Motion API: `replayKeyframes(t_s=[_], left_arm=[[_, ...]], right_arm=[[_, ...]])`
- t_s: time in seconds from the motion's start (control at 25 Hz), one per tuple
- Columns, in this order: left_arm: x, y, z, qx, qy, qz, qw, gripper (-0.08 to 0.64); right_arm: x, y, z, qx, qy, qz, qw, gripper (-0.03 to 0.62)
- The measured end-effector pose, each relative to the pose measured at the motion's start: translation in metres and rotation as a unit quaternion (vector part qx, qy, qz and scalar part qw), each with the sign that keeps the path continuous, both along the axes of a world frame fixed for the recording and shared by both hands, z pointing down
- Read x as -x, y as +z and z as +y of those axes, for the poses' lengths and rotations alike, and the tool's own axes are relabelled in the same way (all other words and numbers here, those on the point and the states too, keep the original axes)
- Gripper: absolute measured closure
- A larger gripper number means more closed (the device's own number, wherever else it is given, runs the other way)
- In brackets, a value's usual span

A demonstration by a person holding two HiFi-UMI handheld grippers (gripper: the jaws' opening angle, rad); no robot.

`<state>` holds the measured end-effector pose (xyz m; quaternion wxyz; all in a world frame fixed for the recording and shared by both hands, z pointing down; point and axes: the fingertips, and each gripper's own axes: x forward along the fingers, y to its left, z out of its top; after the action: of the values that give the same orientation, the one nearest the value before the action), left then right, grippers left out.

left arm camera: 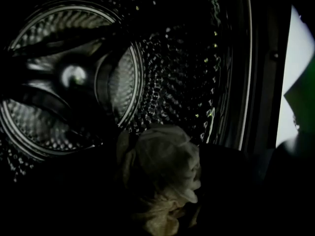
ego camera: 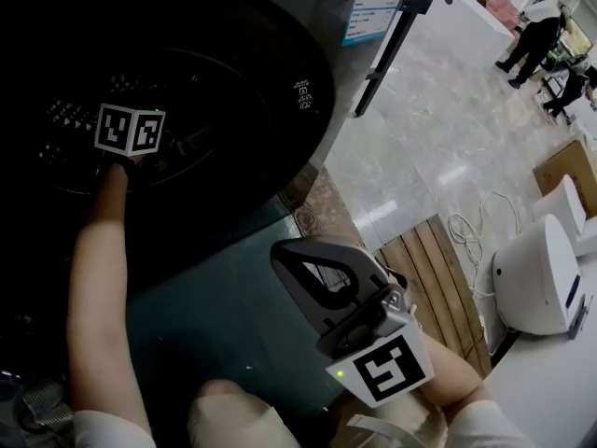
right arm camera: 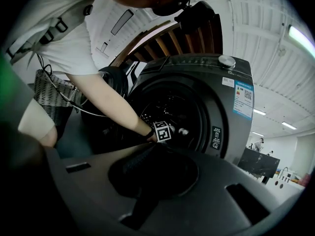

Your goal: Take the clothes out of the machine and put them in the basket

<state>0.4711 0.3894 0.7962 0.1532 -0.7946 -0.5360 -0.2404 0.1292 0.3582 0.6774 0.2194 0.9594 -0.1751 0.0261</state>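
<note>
Inside dark perforated steel drum (left arm camera: pixel 182 63), crumpled pale cream cloth (left arm camera: pixel 167 154) is pinched in left tongs (left arm camera: pixel 160 200); drum rim (left arm camera: pixel 246 82) runs close at right. Outside, right tongs (ego camera: pixel 291 258) are held shut, empty.

The left arm (ego camera: pixel 95 278) stretches forward with the left gripper (ego camera: pixel 131 127); the right gripper (ego camera: pixel 291 261) hangs low, jaws together.
</note>
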Motion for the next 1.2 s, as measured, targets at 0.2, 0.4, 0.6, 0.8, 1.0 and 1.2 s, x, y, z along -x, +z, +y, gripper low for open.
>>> replayKeyframes(t_s=[0.2, 0.4, 0.6, 0.8, 1.0, 1.2], left_arm=[[-0.008, 0.031, -0.002, -0.088, 0.034, -0.009, 0.9955, 0.049], [-0.017, 0.053, -0.001, -0.114, 0.026, -0.013, 0.9930, 0.049], [-0.022, 0.066, 0.000, -0.122, 0.018, -0.010, 0.9923, 0.075], [-0.021, 0.067, 0.001, -0.135, 0.025, 0.000, 0.9905, 0.133], [-0.019, 0.062, -0.001, -0.146, 0.025, 0.010, 0.9890, 0.216], [-0.013, 0.049, -0.009, -0.144, 0.025, 0.020, 0.9891, 0.316]], right_arm=[[0.010, 0.006, 0.008, 0.021, 0.011, -0.020, 1.000, 0.578], [0.015, 0.006, 0.019, 0.024, 0.028, -0.026, 0.999, 0.578], [0.016, 0.006, 0.022, 0.024, 0.032, -0.028, 0.999, 0.578], [0.016, 0.011, 0.017, 0.032, 0.025, -0.038, 0.998, 0.578], [0.014, 0.013, 0.008, 0.028, 0.009, -0.049, 0.998, 0.578], [0.019, 0.012, -0.005, 0.028, -0.005, -0.049, 0.998, 0.578]])
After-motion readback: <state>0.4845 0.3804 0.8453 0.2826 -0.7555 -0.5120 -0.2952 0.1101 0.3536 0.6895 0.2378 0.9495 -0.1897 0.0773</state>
